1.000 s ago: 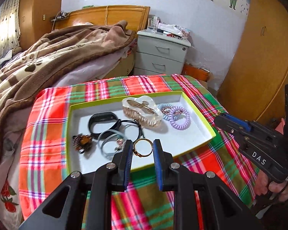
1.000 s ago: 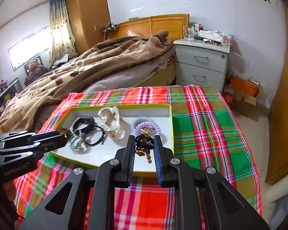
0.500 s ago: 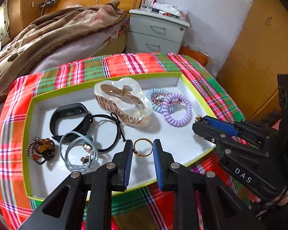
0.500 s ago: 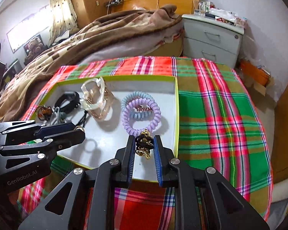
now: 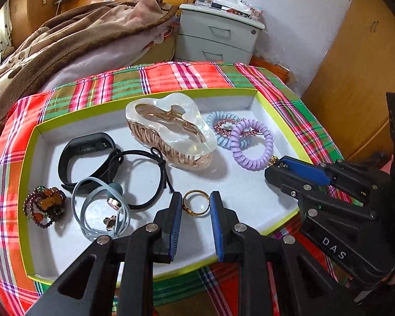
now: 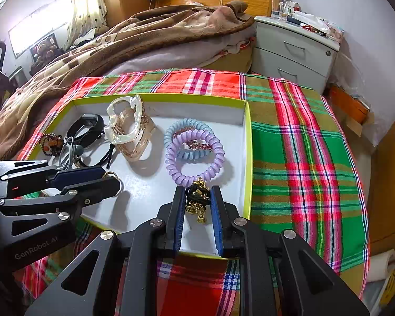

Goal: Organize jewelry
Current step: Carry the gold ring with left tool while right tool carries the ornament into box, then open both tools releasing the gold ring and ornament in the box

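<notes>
Left gripper (image 5: 196, 205) clamped on gold ring (image 5: 195, 206), low over tray (image 5: 26, 163) floor. Right gripper (image 6: 197, 200) pinches black-gold hair tie (image 6: 198, 199), purple coil tie (image 6: 194, 155) just ahead.

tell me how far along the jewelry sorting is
Mostly done: the hair claw, coil ties, black band, cords and bead bracelet already lie in the tray. In hand: the left gripper holds a gold ring and the right gripper a gold-charm tie, both low over the tray. Left: releasing both.
</notes>
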`<state>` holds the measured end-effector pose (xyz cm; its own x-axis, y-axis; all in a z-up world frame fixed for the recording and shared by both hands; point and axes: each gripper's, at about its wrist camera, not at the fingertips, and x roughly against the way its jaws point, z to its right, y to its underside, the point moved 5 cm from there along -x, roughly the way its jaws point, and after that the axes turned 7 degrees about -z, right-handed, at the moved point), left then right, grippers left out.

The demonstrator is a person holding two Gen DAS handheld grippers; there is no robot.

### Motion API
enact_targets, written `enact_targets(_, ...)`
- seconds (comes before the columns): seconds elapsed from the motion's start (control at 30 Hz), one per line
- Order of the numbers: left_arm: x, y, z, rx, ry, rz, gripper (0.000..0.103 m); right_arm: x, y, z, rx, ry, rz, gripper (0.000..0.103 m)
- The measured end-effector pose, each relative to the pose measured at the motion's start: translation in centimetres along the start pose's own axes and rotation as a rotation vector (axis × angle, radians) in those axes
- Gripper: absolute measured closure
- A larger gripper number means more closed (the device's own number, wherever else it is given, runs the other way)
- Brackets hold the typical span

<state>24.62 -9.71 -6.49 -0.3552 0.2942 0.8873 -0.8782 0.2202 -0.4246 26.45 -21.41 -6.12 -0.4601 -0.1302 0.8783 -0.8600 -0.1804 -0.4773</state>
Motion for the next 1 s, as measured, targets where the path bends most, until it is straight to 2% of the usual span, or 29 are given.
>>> enact_targets(0.23,0.0,0.0,0.0,-0.001,-0.006,-0.007,0.080,0.0,0.1,0.0,-0.007,-0.011,0.004,0.083)
enact_targets(0.3,0.0,0.0,0.0,-0.002,-0.004,-0.007,0.074,0.1,0.2,0.0,-0.008,-0.007,0.007,0.082)
enact_targets(0.5,0.5,0.1,-0.2,0.009,-0.004,0.000,0.068,1.3,0.2,0.4,-0.038,-0.006,0.045,0.075)
enact_targets(0.53,0.9,0.1,-0.3,0.014,-0.012,0.008,0.068,1.6,0.1,0.4,-0.048,-0.011,0.056,0.069)
enact_targets(0.6,1.7,0.2,-0.2,0.010,-0.024,0.034,0.064,2.5,0.2,0.4,-0.062,-0.027,0.081,0.065)
enact_targets(1.0,5.5,1.8,-0.2,0.032,-0.070,0.117,0.061,5.5,1.1,-1.2,-0.093,-0.031,0.159,0.065)
